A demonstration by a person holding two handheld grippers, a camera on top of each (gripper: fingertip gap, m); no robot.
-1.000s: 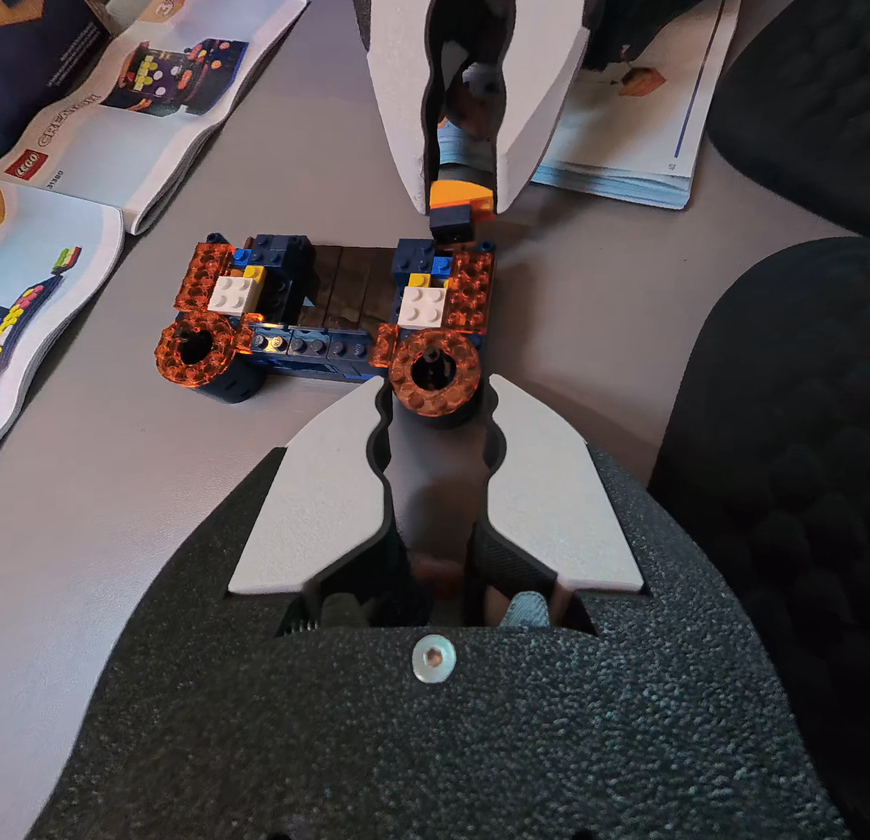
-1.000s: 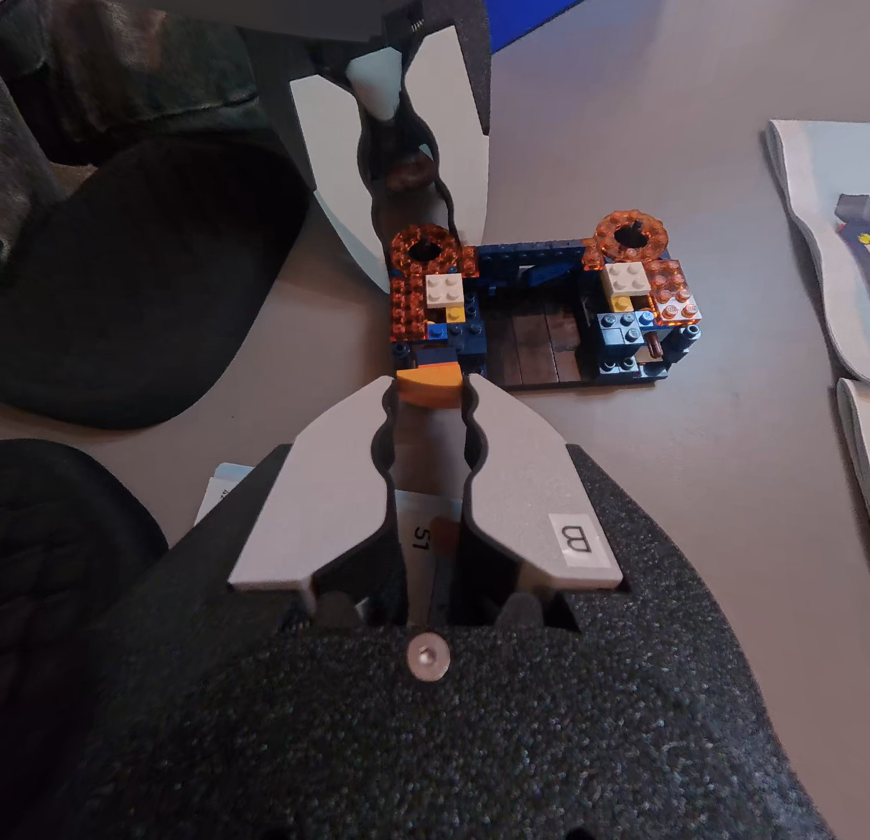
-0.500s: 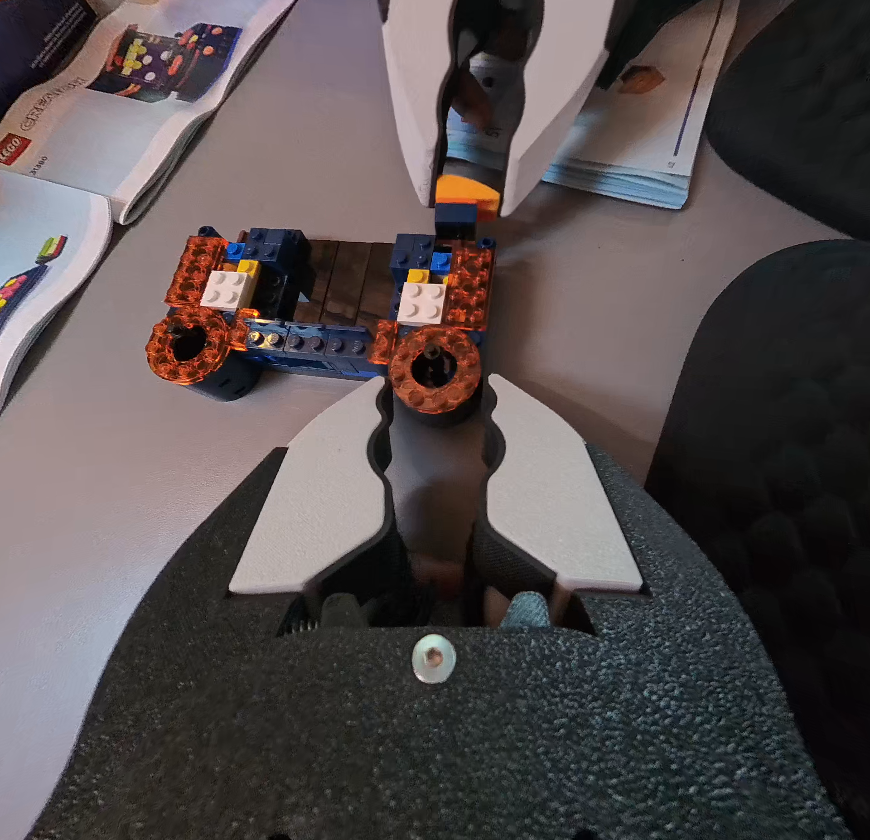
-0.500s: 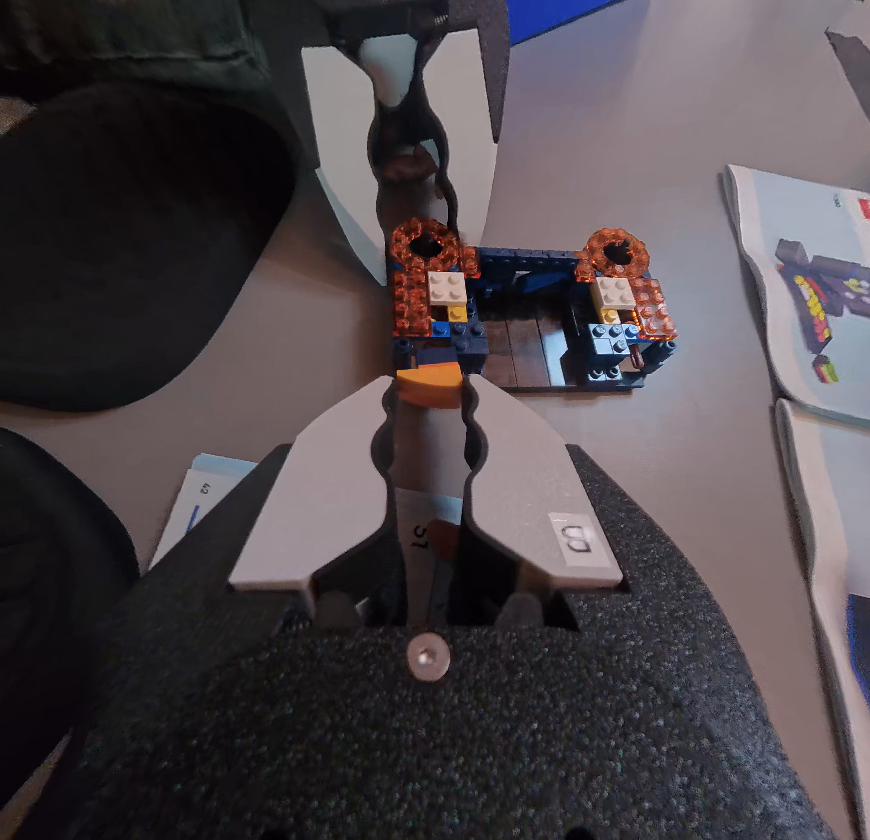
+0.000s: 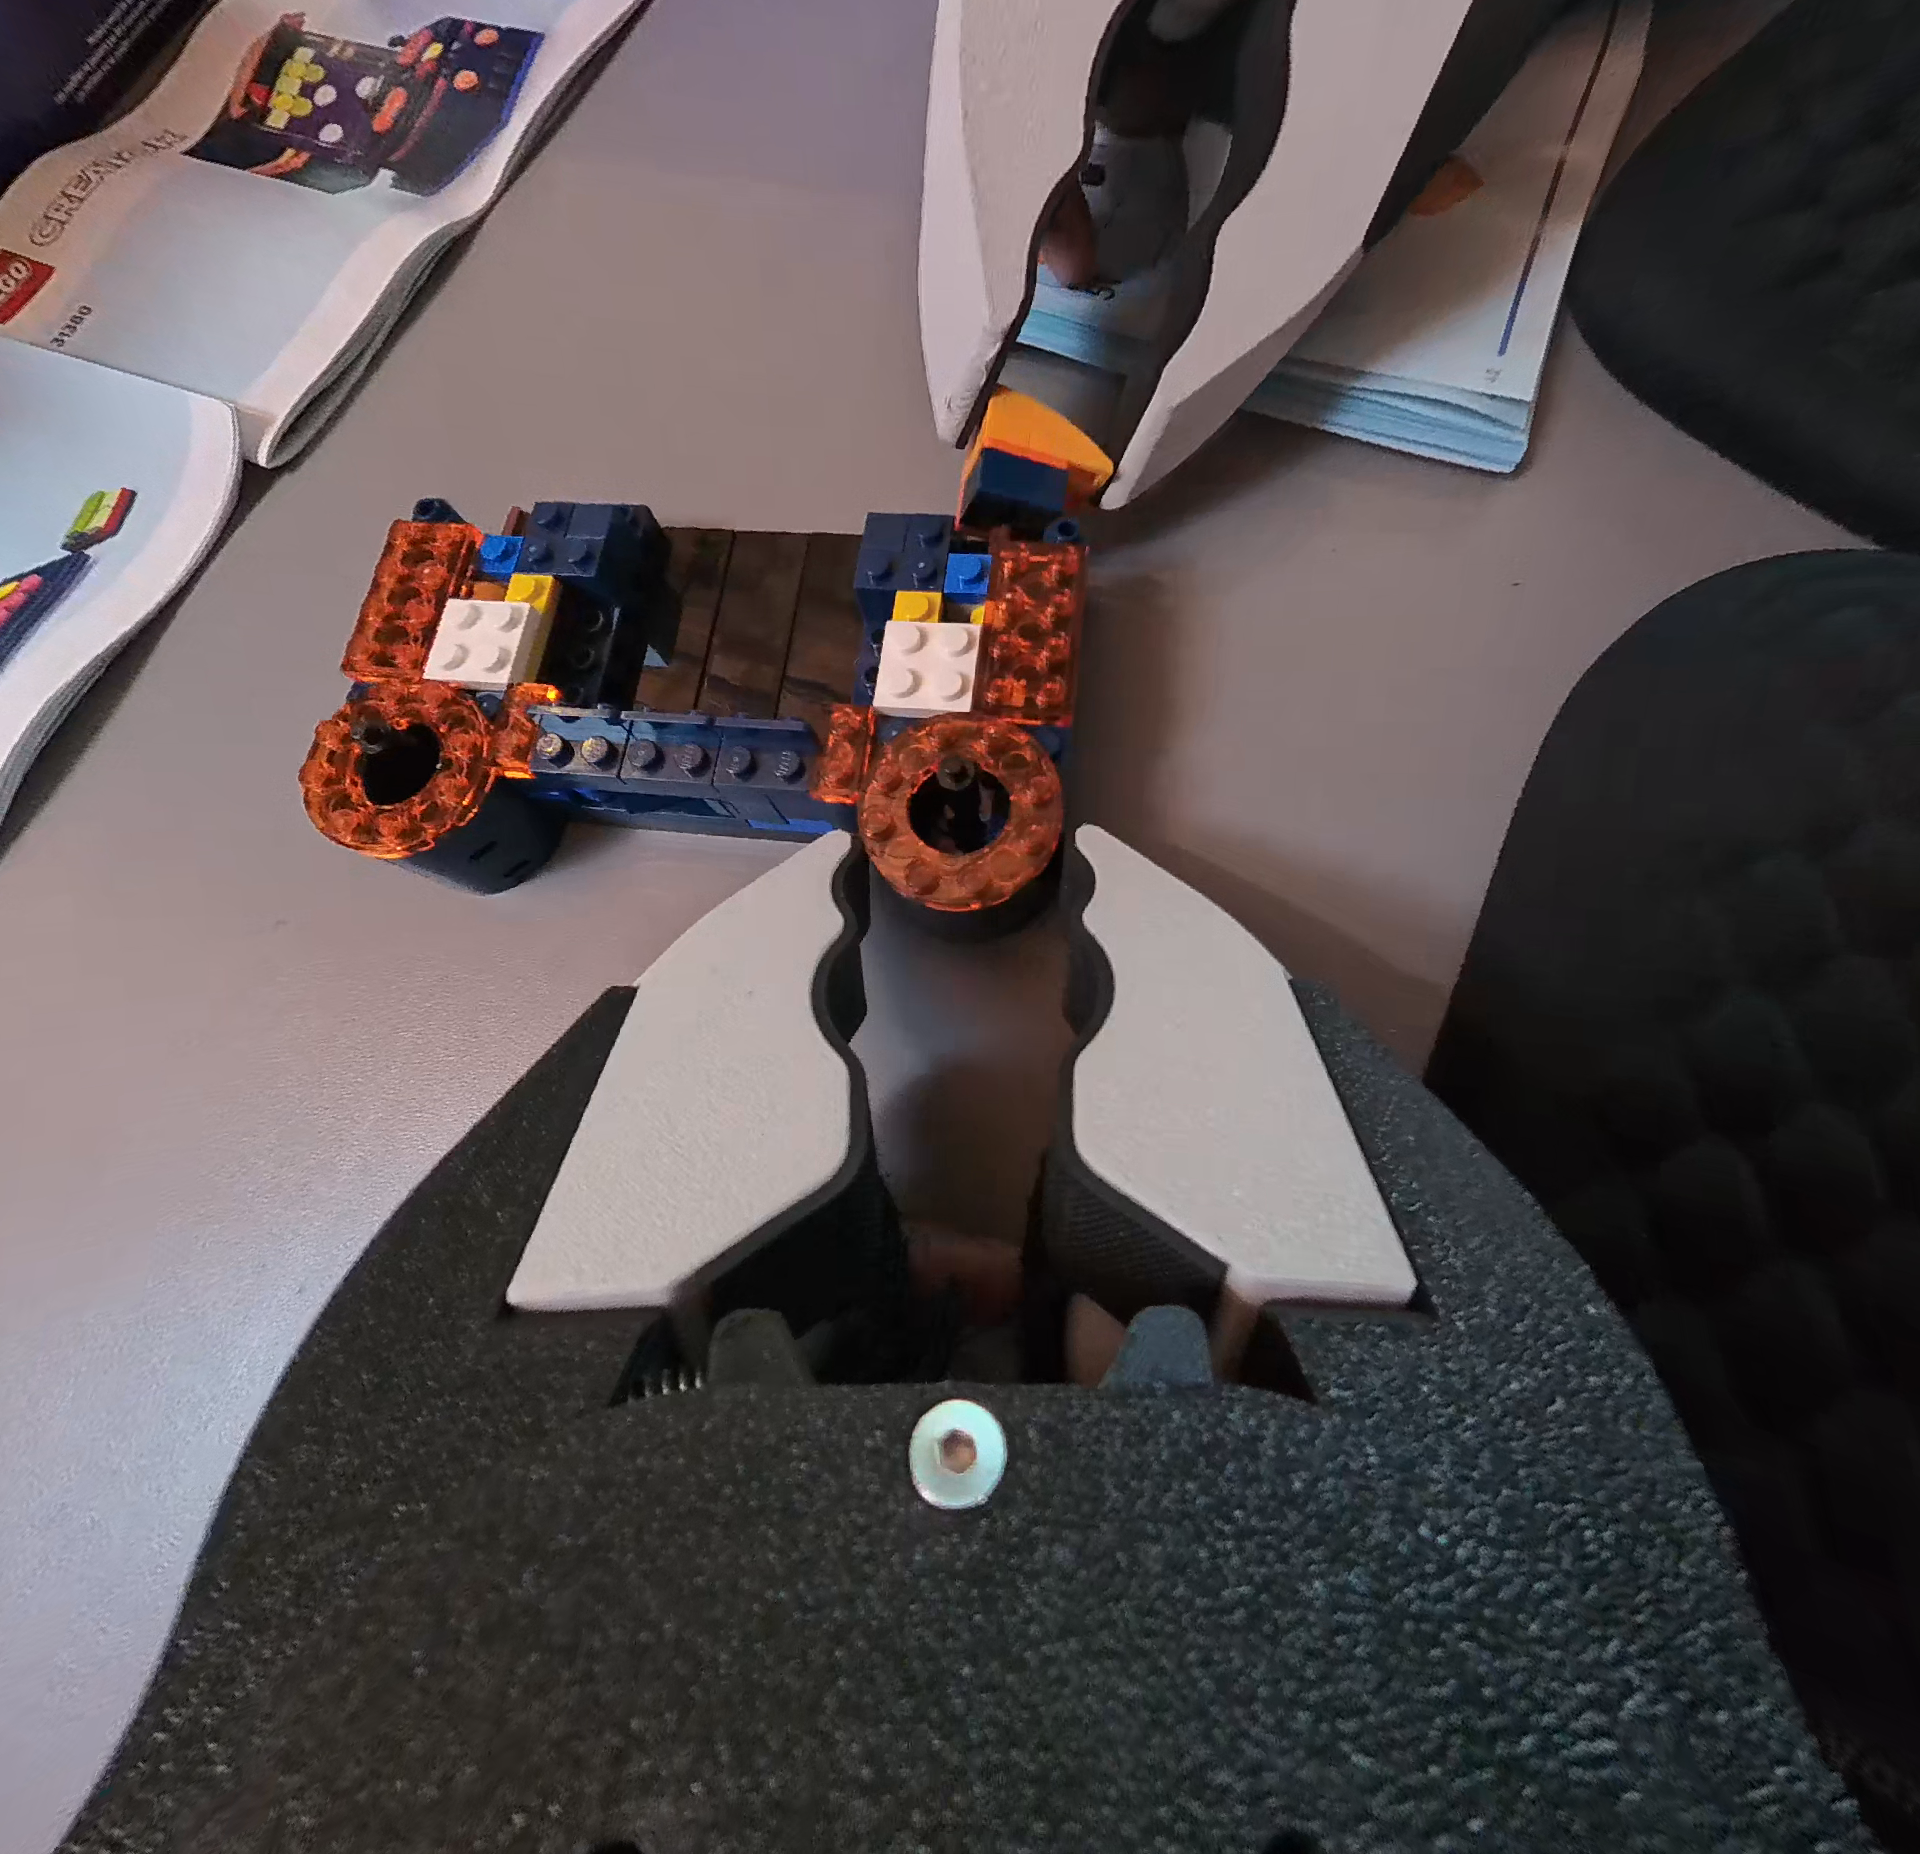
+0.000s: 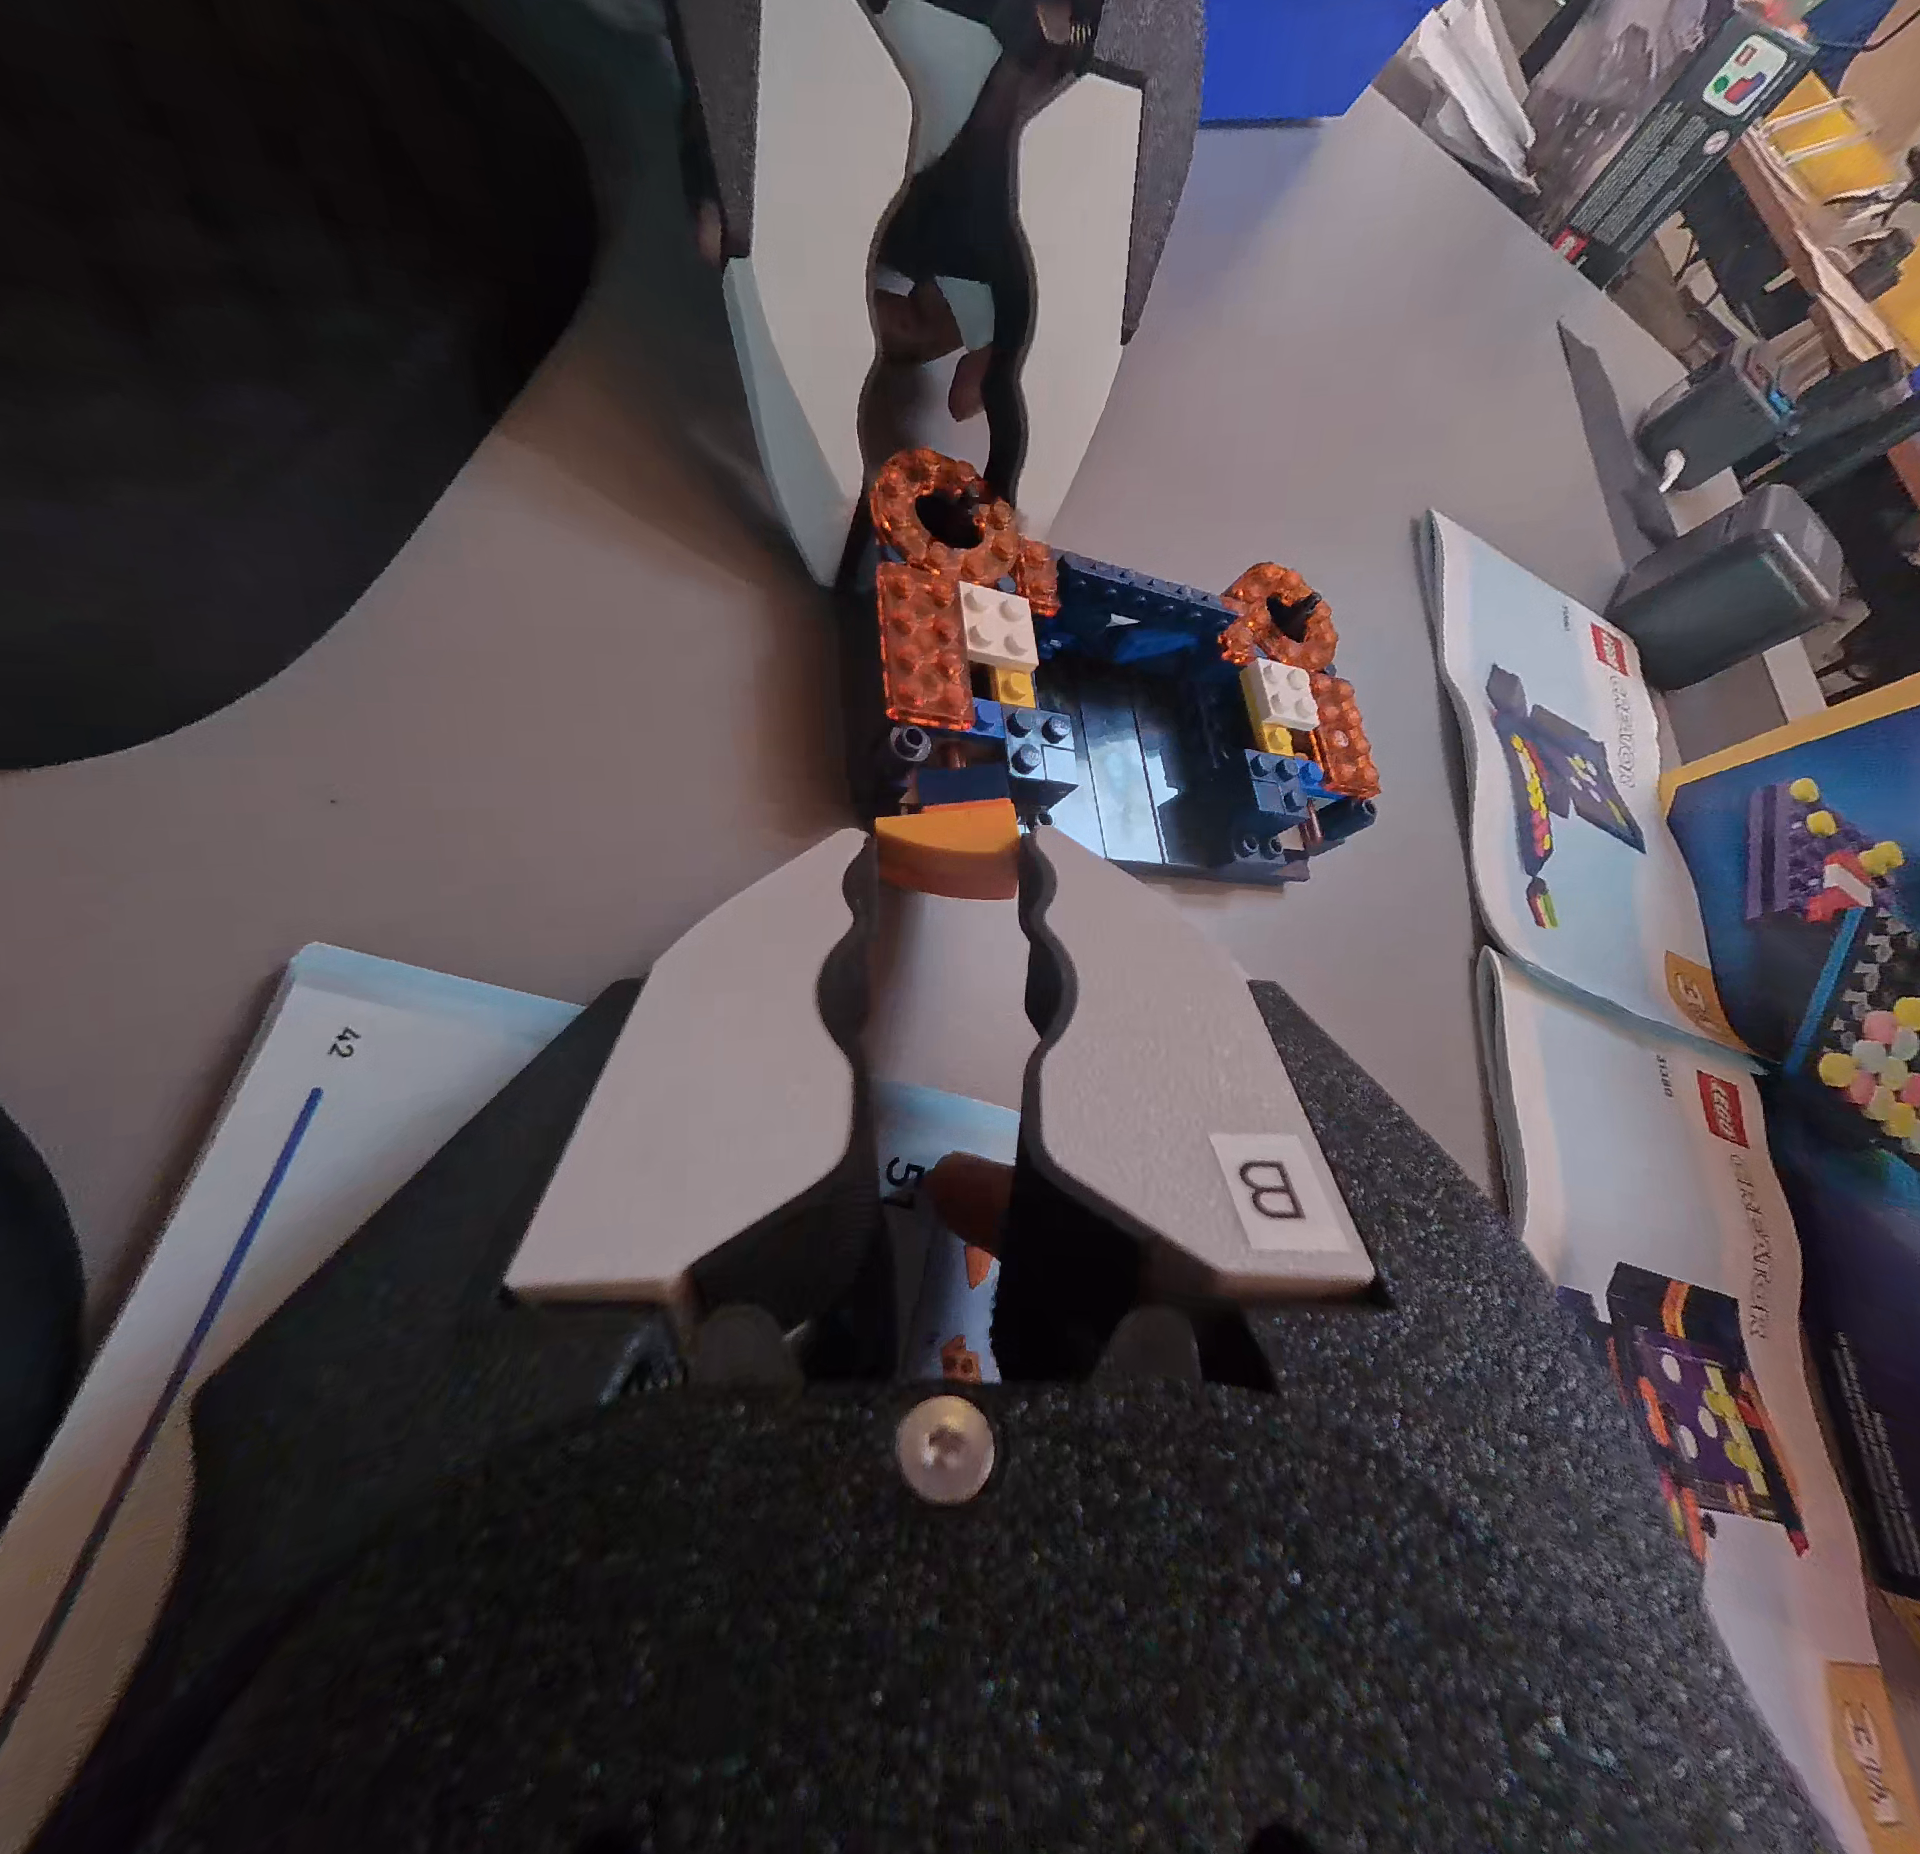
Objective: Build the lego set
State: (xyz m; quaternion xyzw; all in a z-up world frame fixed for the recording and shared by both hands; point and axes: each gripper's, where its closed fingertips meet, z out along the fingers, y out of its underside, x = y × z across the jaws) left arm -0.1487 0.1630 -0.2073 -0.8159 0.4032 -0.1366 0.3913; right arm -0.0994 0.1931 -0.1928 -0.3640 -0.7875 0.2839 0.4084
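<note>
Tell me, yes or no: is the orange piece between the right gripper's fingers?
Yes, the orange piece sits clamped between the right gripper's fingertips.

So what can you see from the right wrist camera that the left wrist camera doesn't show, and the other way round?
Only the right wrist view shows boxes and shelving behind the table, and a blue box at the right edge. Only the left wrist view shows the bare table between the left gripper's fingers. Both show the brick model, the left gripper clamped around its round orange-topped post, the right gripper gripping an orange curved brick, and the booklets.
</note>
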